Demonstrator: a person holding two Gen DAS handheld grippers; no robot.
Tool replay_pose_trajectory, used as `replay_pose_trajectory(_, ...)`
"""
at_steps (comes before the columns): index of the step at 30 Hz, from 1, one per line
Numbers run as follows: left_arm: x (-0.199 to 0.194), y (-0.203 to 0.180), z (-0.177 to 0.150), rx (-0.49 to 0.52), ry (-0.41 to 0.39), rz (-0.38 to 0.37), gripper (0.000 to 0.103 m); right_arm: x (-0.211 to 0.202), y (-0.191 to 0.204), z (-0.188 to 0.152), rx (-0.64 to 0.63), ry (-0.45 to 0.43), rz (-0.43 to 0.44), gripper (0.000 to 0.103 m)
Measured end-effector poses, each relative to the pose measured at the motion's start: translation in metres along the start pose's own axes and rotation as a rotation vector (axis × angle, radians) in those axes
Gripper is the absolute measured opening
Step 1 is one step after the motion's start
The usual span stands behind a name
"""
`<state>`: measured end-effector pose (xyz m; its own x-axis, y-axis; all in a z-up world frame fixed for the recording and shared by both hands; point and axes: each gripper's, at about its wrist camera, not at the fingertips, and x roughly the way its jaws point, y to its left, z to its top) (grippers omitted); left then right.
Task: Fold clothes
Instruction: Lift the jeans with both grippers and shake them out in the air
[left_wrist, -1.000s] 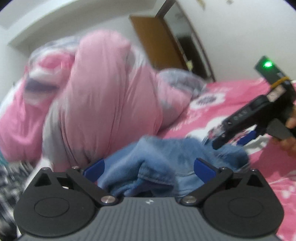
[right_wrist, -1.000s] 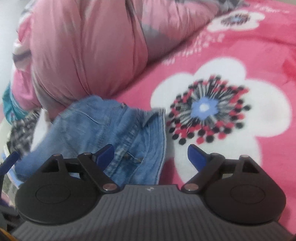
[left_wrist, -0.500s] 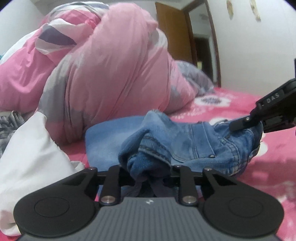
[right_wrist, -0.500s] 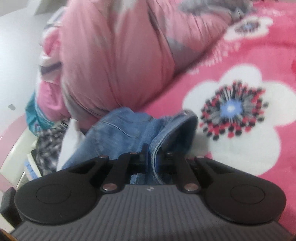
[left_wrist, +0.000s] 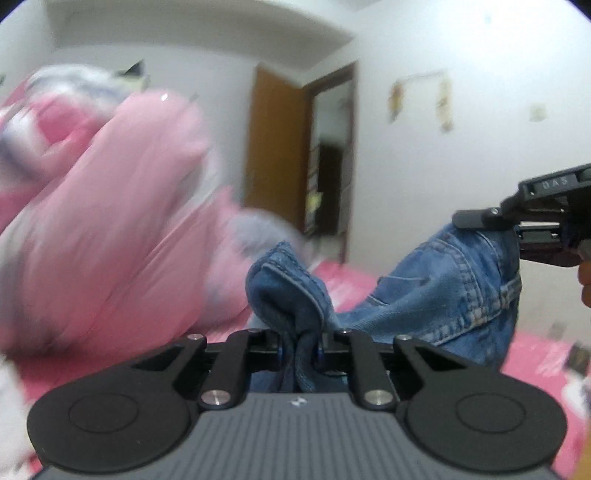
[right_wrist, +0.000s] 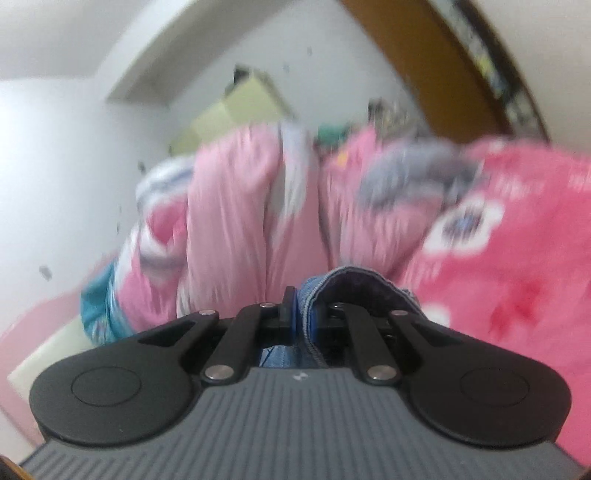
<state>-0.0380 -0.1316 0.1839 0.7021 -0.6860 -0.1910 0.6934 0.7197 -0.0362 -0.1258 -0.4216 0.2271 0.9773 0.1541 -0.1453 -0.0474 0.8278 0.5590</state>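
Blue denim jeans (left_wrist: 447, 291) hang in the air between both grippers, lifted above the pink bed. My left gripper (left_wrist: 300, 347) is shut on a bunched fold of the waistband at the bottom centre of the left wrist view. The right gripper (left_wrist: 517, 236) shows at the right edge of that view, clamped on the other end of the denim. In the right wrist view my right gripper (right_wrist: 301, 321) is shut on a denim edge (right_wrist: 354, 286) that curls up over the fingers. The lower part of the jeans is hidden below both cameras.
A big pink and grey duvet (left_wrist: 110, 229) is heaped on the left of the bed. The pink flowered bedsheet (right_wrist: 509, 266) spreads to the right. A brown door (left_wrist: 277, 147) stands open in the white wall behind. A person's hand (left_wrist: 585, 280) holds the right gripper.
Both grippers went from open above the jeans to shut on them, then rose, lifting the denim off the bed. The views now tilt up toward the wall and door.
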Motion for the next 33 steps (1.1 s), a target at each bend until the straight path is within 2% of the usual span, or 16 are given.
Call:
replay_pose_trajectory(6,0.008,-0.081,0.086,0.029,-0.199,-0.188,0.015,-0.099,0.024,0.084,-0.114,-0.235,-0.061,0.005)
replay_pose_trajectory(8,0.008,-0.102,0.105,0.017,-0.234,-0.238,0.015,-0.127,0.03,0.103,-0.154,-0.296,-0.086,0.005)
replay_pose_trajectory(11,0.011,-0.121,0.115,0.0,-0.244,-0.286,0.015,-0.156,0.035,0.115,-0.2,-0.352,-0.117,0.005)
replay_pose_trajectory(13,0.013,-0.124,0.105,-0.006,-0.214,-0.293,0.016,-0.163,0.032,0.11,-0.209,-0.352,-0.121,0.005)
replay_pose_trajectory(17,0.02,-0.105,0.06,-0.035,-0.057,-0.262,0.016,-0.146,0.02,0.084,-0.188,-0.265,-0.108,0.005)
replay_pose_trajectory(21,0.014,-0.06,-0.002,-0.097,0.117,-0.184,0.016,-0.094,0.013,0.034,-0.136,-0.083,-0.065,0.005)
replay_pose_trajectory(23,0.004,-0.028,-0.035,-0.148,0.183,-0.113,0.016,-0.064,0.016,0.004,-0.113,0.017,-0.034,0.005)
replay_pose_trajectory(26,-0.013,0.024,-0.074,-0.278,0.27,-0.027,0.018,-0.017,0.029,-0.043,-0.067,0.17,0.02,0.005)
replay_pose_trajectory(28,-0.026,0.056,-0.099,-0.363,0.312,0.003,0.021,0.003,0.051,-0.068,-0.073,0.235,0.057,0.005)
replay_pose_trajectory(30,-0.044,0.081,-0.118,-0.409,0.323,0.03,0.03,0.021,0.073,-0.092,-0.081,0.299,0.094,0.005)
replay_pose_trajectory(33,-0.077,0.121,-0.134,-0.456,0.285,0.073,0.045,0.05,0.105,-0.128,-0.092,0.394,0.15,0.005)
